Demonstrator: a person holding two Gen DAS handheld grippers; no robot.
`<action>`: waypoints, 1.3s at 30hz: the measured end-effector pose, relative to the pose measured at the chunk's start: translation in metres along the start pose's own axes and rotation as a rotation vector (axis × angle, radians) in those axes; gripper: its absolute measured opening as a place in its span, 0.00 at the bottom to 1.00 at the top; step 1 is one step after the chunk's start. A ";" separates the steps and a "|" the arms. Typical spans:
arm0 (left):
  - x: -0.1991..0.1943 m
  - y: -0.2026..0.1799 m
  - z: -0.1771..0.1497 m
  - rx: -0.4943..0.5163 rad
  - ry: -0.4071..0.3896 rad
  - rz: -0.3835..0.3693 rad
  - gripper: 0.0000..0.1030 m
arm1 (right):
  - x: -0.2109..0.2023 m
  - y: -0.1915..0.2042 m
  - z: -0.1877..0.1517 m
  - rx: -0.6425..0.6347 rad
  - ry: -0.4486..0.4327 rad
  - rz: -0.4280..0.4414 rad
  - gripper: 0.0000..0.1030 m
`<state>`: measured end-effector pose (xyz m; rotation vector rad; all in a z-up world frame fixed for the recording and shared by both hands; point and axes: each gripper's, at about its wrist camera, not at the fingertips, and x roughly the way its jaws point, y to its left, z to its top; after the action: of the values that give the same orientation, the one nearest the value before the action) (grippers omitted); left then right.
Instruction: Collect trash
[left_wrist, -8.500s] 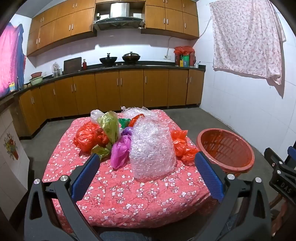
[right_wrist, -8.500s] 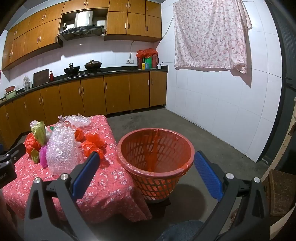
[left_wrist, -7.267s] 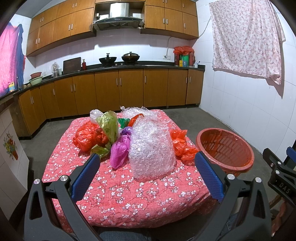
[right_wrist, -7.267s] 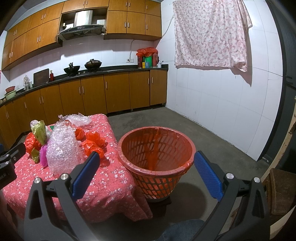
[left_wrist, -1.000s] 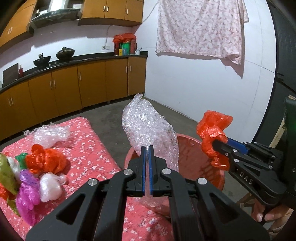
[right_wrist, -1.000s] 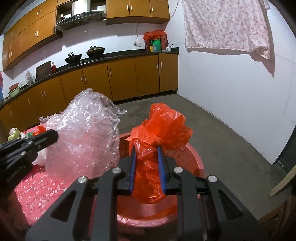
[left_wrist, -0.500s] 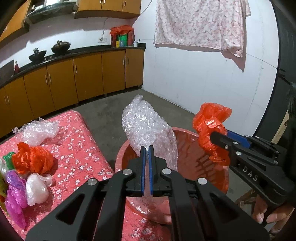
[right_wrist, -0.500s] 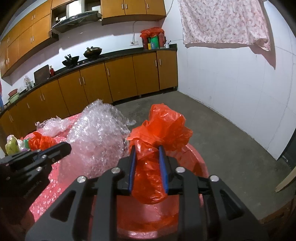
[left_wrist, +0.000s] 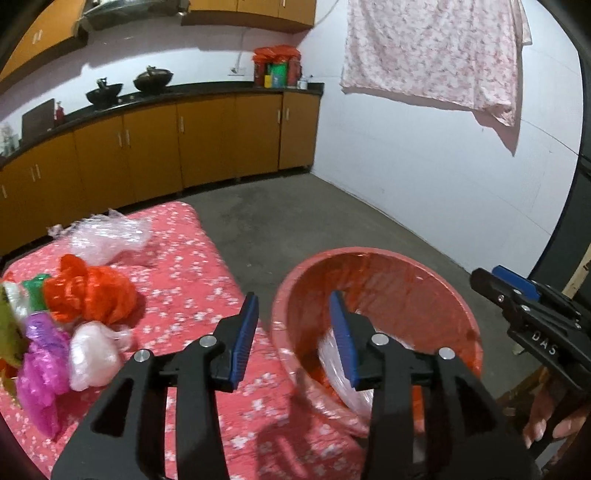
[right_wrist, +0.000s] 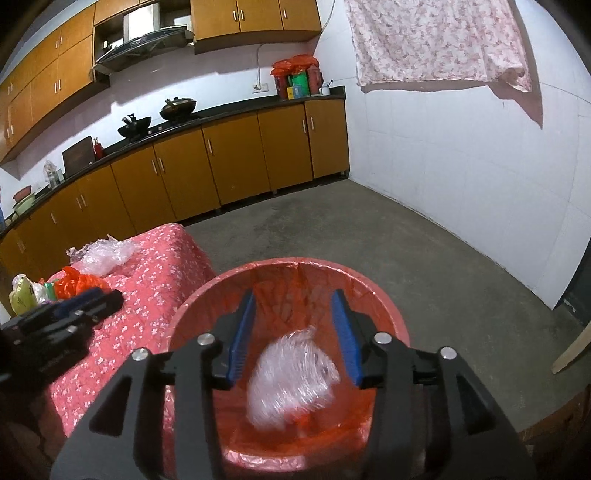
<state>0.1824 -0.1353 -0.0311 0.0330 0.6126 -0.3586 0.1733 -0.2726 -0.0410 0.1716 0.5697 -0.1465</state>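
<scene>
The red basket (left_wrist: 436, 280) (right_wrist: 376, 291) stands beside the table. A bubble-wrap bundle (right_wrist: 291, 376) lies inside it, also partly seen in the left wrist view (left_wrist: 340, 384), blurred. A bit of orange bag (right_wrist: 306, 419) shows under it. My left gripper (left_wrist: 293, 332) is open and empty over the basket's near rim. My right gripper (right_wrist: 293, 332) is open and empty above the basket. On the table remain an orange bag (left_wrist: 88, 291), a pale pink bag (left_wrist: 90, 356), a purple bag (left_wrist: 40, 373) and clear bubble wrap (left_wrist: 110, 236).
The table has a red floral cloth (left_wrist: 192, 258). Brown kitchen cabinets (right_wrist: 221, 166) run along the back wall. A floral cloth (right_wrist: 436, 40) hangs on the white right wall. Bare concrete floor (right_wrist: 369, 229) lies beyond the basket.
Both grippers have opened. The bubble-wrap bundle and the orange bag have dropped out of them into the basket.
</scene>
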 end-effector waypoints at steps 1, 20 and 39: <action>-0.004 0.004 -0.002 -0.003 -0.004 0.010 0.41 | 0.000 0.002 -0.002 -0.002 0.002 0.003 0.43; -0.082 0.111 -0.038 -0.139 -0.087 0.311 0.65 | 0.000 0.112 -0.015 -0.133 0.028 0.181 0.45; -0.077 0.203 -0.046 -0.241 -0.101 0.561 0.72 | 0.025 0.220 -0.035 -0.233 0.091 0.311 0.45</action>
<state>0.1668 0.0861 -0.0401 -0.0435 0.5183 0.2563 0.2169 -0.0535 -0.0572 0.0387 0.6389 0.2302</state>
